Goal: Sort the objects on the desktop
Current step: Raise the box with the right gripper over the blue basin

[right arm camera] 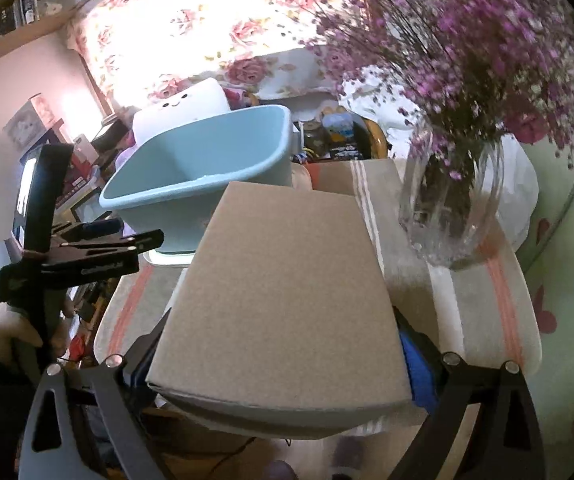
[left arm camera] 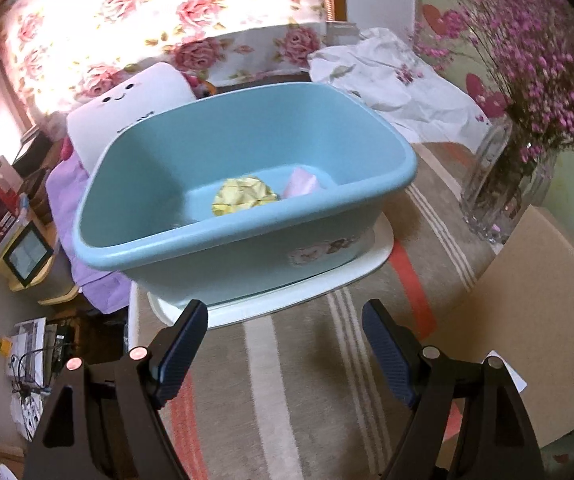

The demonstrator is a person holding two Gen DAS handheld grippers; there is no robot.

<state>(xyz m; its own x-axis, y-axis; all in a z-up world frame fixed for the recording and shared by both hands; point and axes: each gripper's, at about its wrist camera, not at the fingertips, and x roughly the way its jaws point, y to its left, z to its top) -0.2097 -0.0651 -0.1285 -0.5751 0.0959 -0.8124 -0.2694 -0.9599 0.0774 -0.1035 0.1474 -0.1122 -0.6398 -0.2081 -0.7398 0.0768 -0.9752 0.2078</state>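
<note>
A light blue plastic tub [left arm camera: 223, 216] stands on a white lid [left arm camera: 327, 284] on the striped tablecloth. A crumpled yellow paper ball [left arm camera: 243, 196] and a pink paper [left arm camera: 301, 184] lie inside it. My left gripper [left arm camera: 283, 344] is open and empty just in front of the tub. My right gripper [right arm camera: 279, 364] is shut on a brown cardboard box [right arm camera: 283, 300], held above the table with the tub [right arm camera: 203, 168] beyond it. The left gripper [right arm camera: 87, 244] shows at the left in the right wrist view. The box also shows at the right in the left wrist view [left arm camera: 527, 320].
A glass vase [right arm camera: 447, 208] of purple flowers stands right of the box, close to it; it also shows in the left wrist view [left arm camera: 499, 184]. A white smiley-face container [left arm camera: 127, 108] is behind the tub. White crumpled cloth [left arm camera: 391, 76] lies at the back. Clutter sits beyond the left table edge.
</note>
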